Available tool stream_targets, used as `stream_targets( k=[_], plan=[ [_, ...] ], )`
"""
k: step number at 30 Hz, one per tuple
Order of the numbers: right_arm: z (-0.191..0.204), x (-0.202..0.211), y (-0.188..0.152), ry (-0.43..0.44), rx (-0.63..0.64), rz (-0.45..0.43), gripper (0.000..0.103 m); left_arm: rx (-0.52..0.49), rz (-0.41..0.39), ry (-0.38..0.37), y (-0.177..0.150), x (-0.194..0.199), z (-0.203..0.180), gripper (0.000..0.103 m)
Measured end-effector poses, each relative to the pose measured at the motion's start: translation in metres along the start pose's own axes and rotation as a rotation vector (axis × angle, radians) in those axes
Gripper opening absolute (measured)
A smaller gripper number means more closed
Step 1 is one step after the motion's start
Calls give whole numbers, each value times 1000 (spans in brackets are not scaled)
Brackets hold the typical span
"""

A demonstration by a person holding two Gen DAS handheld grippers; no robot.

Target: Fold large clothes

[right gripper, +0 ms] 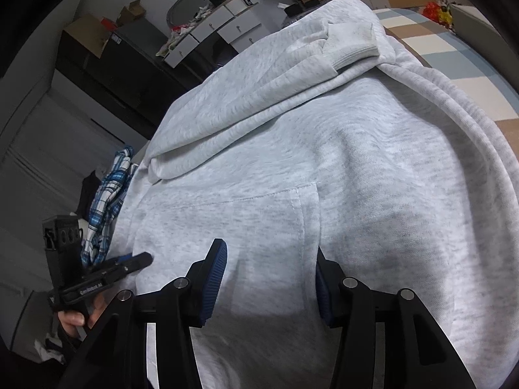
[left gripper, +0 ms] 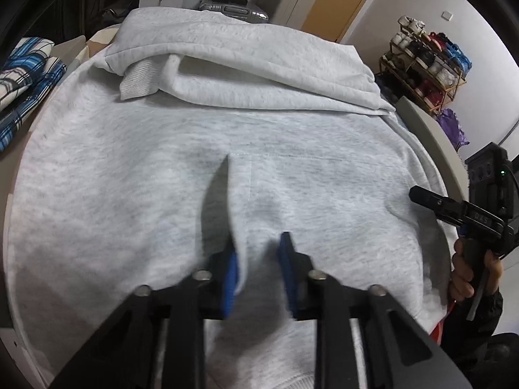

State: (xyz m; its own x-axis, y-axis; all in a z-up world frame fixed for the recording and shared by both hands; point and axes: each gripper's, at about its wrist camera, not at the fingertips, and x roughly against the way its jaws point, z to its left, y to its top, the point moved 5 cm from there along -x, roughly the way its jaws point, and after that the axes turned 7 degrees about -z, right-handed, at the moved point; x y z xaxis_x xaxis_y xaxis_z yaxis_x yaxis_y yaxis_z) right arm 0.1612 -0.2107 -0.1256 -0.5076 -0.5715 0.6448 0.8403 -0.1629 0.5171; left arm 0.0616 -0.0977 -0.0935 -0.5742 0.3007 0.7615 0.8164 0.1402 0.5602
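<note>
A light grey hoodie (left gripper: 259, 123) lies spread on the bed, front up. One sleeve is folded across its upper part, ending in a ribbed cuff (left gripper: 139, 79). My left gripper (left gripper: 258, 259) is down at the kangaroo pocket's left opening (left gripper: 217, 207). Its blue pads stand a little apart, with a raised fold of the pocket edge between them against the left pad. My right gripper (right gripper: 271, 259) is open over the pocket's other edge (right gripper: 305, 227), fabric lying between its fingers. Each gripper also shows from the side in the other view: right gripper (left gripper: 418, 194), left gripper (right gripper: 146, 257).
A blue plaid garment (left gripper: 29, 74) lies beside the hoodie on the left. A checked bedsheet (right gripper: 454, 52) shows past the hoodie's far side. A rack of shoes and bags (left gripper: 425, 61) stands by the wall, and white drawers (right gripper: 220, 29) stand behind the bed.
</note>
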Motion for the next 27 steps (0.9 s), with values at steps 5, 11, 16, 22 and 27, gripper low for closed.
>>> stream_targets(
  k=[5, 11, 16, 22, 27],
  plan=[
    [-2, 0, 1, 30, -25, -5, 49, -3, -41, -28, -2, 12, -5, 3],
    [-2, 0, -1, 50, -23, -13, 54, -3, -91, -111, -1, 35, -5, 2],
    [-1, -1, -1, 69, -24, -20, 58, 81, -37, -13, -7, 16, 32, 0],
    [2, -1, -1, 66, -11, -26, 59, 92, -30, -40, -14, 16, 36, 0],
    [14, -3, -8, -52, 100, -12, 4, 16, -60, 3, -16, 22, 26, 0]
  ],
)
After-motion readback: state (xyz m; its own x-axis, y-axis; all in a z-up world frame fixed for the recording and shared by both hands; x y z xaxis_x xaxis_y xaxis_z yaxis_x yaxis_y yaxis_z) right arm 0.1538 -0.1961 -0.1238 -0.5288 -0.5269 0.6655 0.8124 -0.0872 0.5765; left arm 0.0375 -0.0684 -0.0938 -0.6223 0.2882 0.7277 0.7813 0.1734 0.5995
